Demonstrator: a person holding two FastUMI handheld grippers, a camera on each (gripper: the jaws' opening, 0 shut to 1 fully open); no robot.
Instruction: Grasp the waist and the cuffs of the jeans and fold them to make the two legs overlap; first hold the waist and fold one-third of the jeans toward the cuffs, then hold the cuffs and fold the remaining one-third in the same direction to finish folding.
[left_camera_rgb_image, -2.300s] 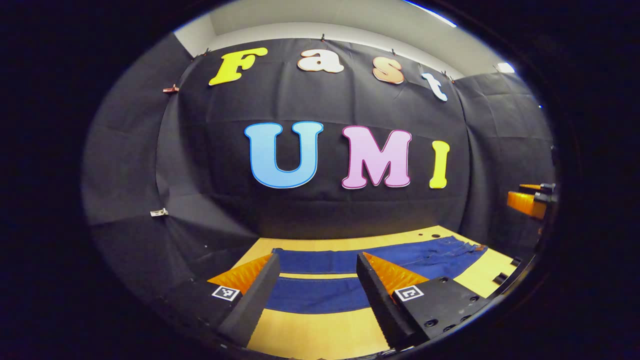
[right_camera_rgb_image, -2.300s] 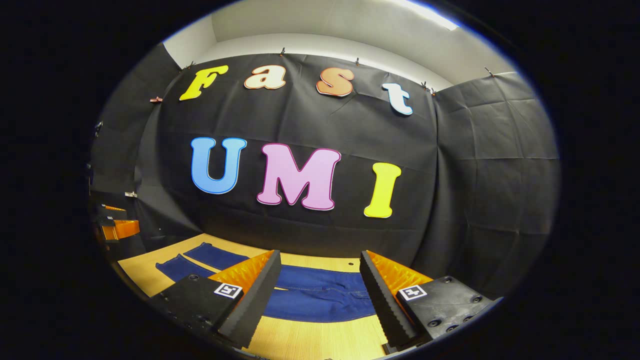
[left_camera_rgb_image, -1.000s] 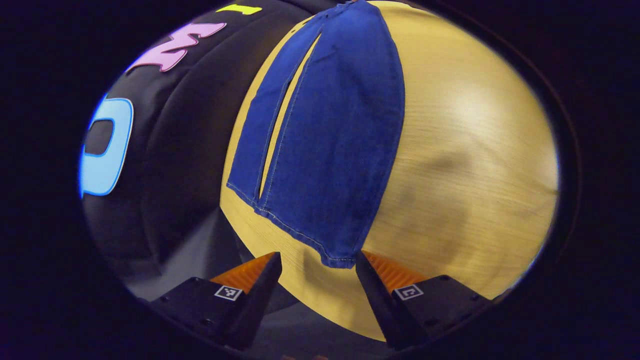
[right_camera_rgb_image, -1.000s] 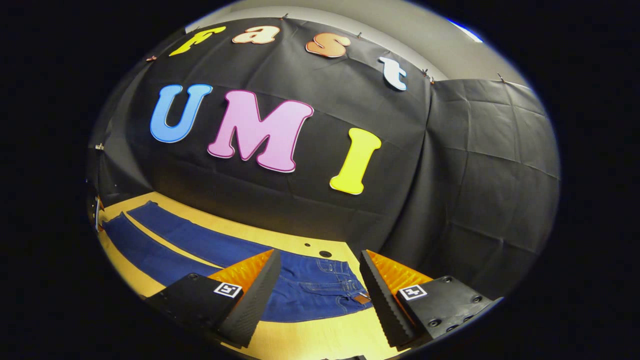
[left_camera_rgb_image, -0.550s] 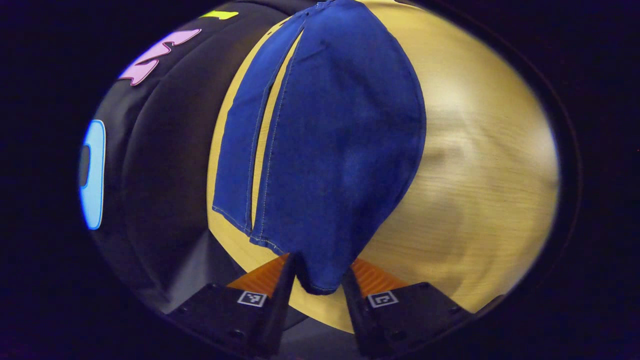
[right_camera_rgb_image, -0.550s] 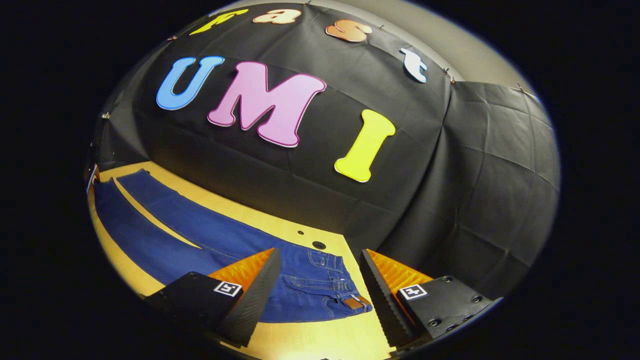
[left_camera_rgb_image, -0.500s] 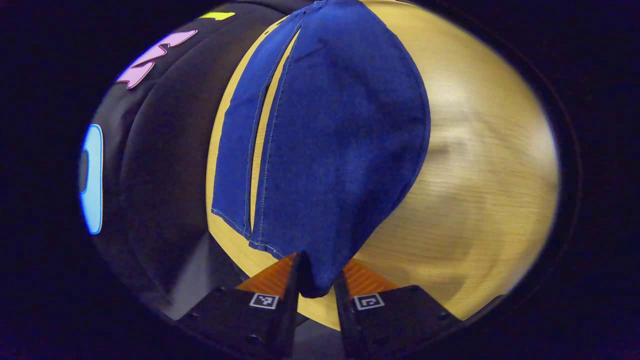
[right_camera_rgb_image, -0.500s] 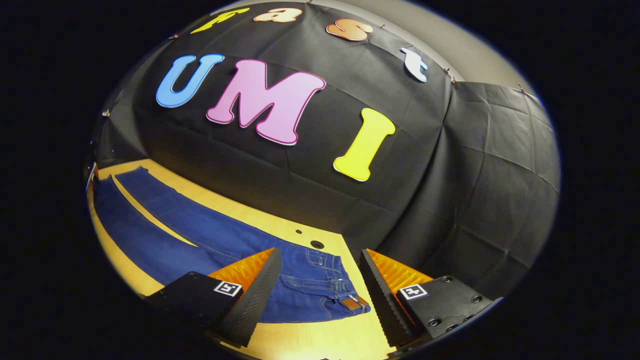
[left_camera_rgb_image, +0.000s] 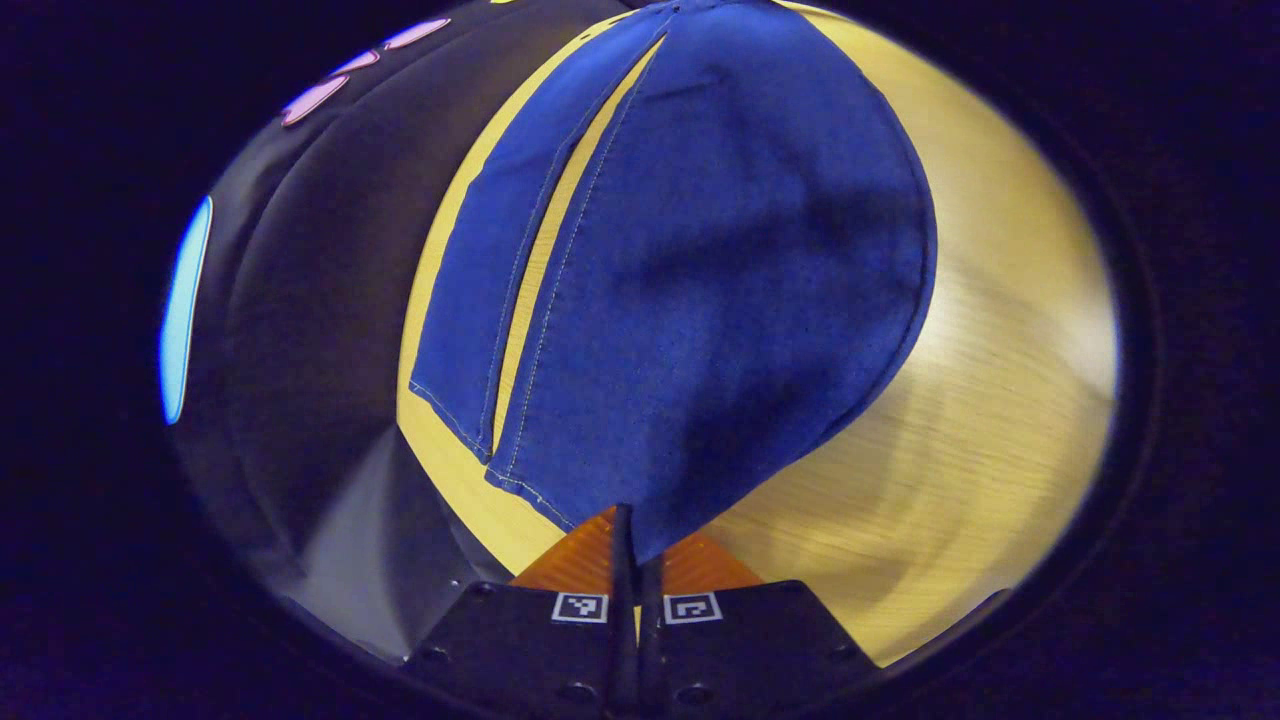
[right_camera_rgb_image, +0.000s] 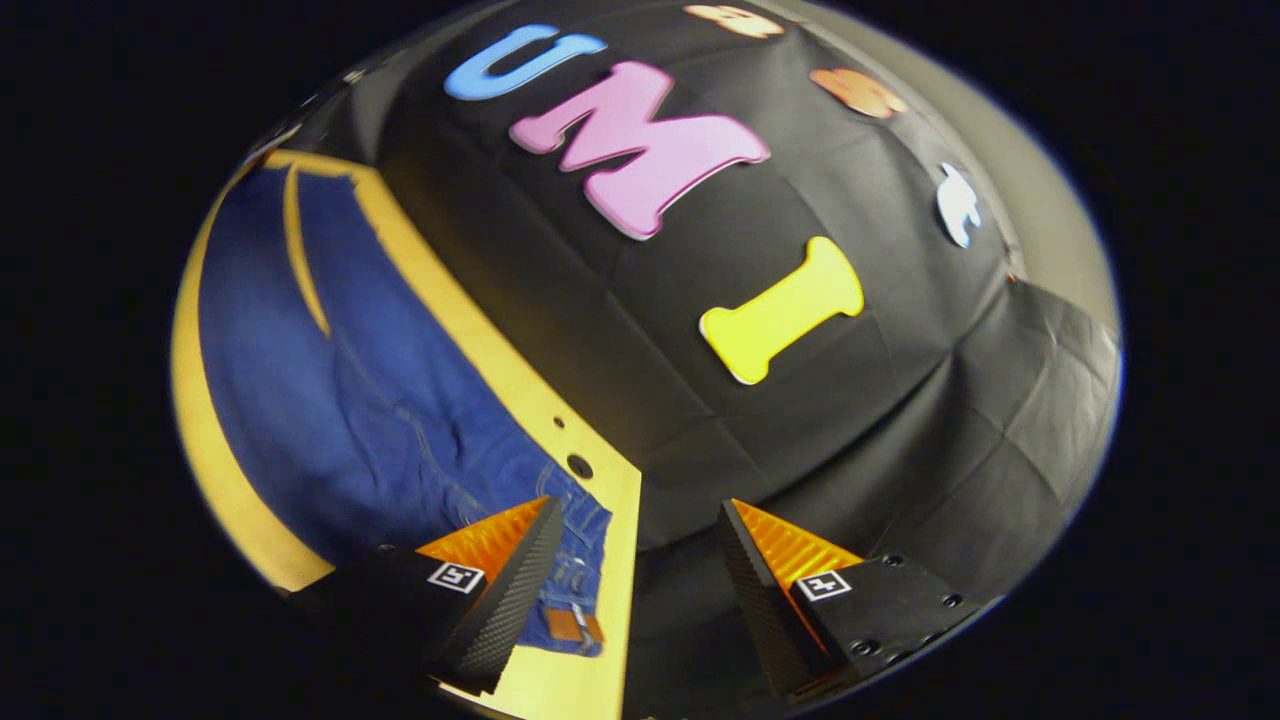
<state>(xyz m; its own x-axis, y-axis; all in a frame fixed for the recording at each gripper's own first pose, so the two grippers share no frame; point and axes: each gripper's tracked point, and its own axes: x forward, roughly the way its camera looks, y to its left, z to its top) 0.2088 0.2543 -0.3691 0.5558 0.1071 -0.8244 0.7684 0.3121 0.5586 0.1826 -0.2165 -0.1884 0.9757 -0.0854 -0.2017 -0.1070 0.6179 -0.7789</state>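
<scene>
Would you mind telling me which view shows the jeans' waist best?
The right gripper view: the waist lies close between the open right gripper. The left gripper view shows it far off at the top, beyond the pinched cuff.

We see deep blue denim jeans (left_camera_rgb_image: 700, 260) with pale stitching along the seams and cuff hems, and a small brown leather patch (right_camera_rgb_image: 572, 624) at the waist. They lie on a yellow wood-grain tabletop (left_camera_rgb_image: 980, 400) marked with fine lines and 2 small dark holes (right_camera_rgb_image: 578, 465). Behind it hangs a matte black cloth wall (right_camera_rgb_image: 900, 420).
</scene>
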